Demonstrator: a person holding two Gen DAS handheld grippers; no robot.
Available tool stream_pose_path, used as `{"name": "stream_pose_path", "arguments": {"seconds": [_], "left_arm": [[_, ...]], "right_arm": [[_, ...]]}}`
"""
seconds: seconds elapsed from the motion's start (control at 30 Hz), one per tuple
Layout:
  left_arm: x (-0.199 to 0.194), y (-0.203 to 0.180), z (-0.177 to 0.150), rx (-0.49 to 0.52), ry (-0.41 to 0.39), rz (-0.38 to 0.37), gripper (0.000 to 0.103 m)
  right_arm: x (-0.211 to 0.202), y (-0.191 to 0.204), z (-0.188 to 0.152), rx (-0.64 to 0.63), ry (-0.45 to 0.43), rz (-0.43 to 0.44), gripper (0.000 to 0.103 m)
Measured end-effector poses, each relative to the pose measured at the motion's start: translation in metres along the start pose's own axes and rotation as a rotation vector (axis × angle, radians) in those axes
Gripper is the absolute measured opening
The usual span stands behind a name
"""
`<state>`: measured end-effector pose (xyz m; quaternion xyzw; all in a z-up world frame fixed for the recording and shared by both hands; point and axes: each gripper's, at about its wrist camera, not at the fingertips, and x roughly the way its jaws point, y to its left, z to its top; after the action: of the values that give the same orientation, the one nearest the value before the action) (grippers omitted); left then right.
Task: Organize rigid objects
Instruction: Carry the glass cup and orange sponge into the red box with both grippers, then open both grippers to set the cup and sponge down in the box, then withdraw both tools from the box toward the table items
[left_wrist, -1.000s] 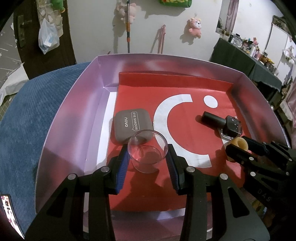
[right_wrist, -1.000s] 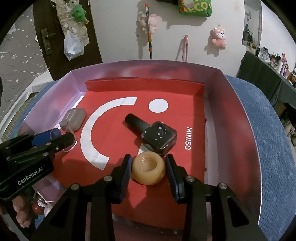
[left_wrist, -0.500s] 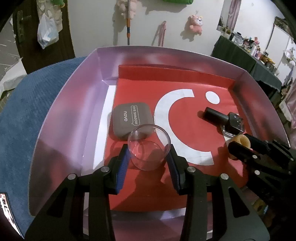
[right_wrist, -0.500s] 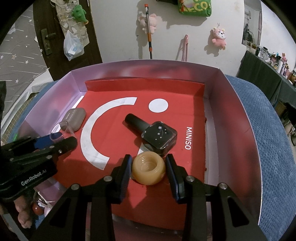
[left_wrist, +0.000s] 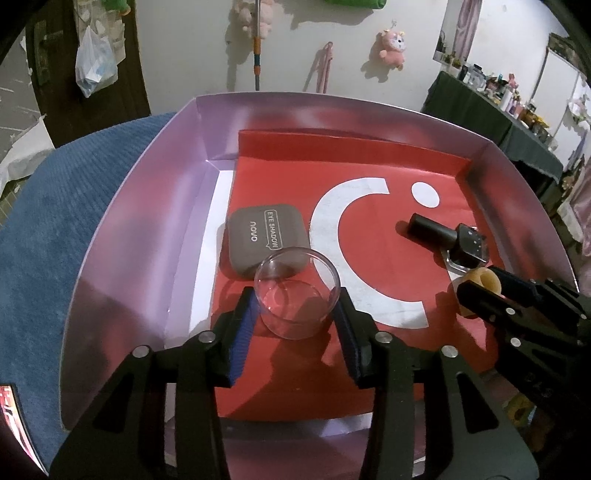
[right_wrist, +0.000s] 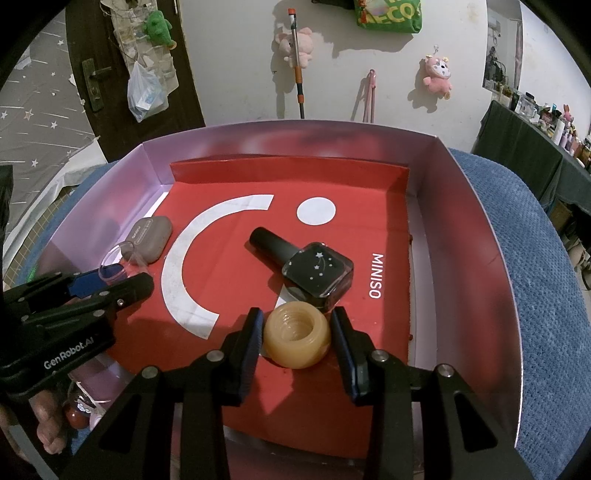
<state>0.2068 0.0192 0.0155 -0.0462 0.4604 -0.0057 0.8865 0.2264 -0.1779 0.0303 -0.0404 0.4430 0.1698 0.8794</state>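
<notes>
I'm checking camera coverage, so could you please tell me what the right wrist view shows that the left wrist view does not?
Only the right wrist view shows the MINISO lettering and the star pattern on the black bottle. Only the left wrist view lets you read EYE SHADOW on the grey case. Both show the purple box, the clear cup between the left hand-held gripper's jaws, and the tan ring in the right hand-held gripper.

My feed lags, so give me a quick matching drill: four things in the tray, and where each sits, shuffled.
Things:
1. clear cup
2. tan ring
3. nail polish bottle
4. eye shadow case

Places:
A. flat near the tray's left wall
B. between the left tongs
C. between the right tongs
D. lying on its side by the MINISO lettering

Pairs: 1-B, 2-C, 3-D, 4-A
</notes>
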Motion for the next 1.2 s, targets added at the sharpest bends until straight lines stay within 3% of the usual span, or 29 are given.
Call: {"name": "stream_pose_path", "arguments": {"seconds": [0.07, 0.37, 0.5, 0.8, 1.13, 1.2], "left_arm": [[-0.001, 0.0, 0.0, -0.003, -0.006, -0.012, 0.051], [-0.01, -0.004, 0.0, 0.015, -0.025, 0.007, 0.051], [-0.014, -0.003, 0.001, 0.007, -0.037, 0.018, 0.065], [-0.025, 0.001, -0.001, -0.001, -0.061, 0.021, 0.069], [-0.04, -0.006, -0.004, 0.028, -0.104, 0.036, 0.085], [-0.042, -0.005, -0.004, 0.025, -0.11, 0.035, 0.091]], "right_arm": [[0.0, 0.0, 0.0, 0.0, 0.0, 0.0, 0.041], [-0.003, 0.001, 0.0, 0.003, -0.005, 0.006, 0.047], [-0.01, 0.004, 0.001, 0.001, -0.022, 0.009, 0.054], [-0.024, 0.005, 0.001, 0.0, -0.06, 0.019, 0.067], [-0.045, 0.009, -0.004, -0.006, -0.116, 0.044, 0.078], [-0.049, 0.01, -0.004, -0.007, -0.13, 0.041, 0.088]]}}
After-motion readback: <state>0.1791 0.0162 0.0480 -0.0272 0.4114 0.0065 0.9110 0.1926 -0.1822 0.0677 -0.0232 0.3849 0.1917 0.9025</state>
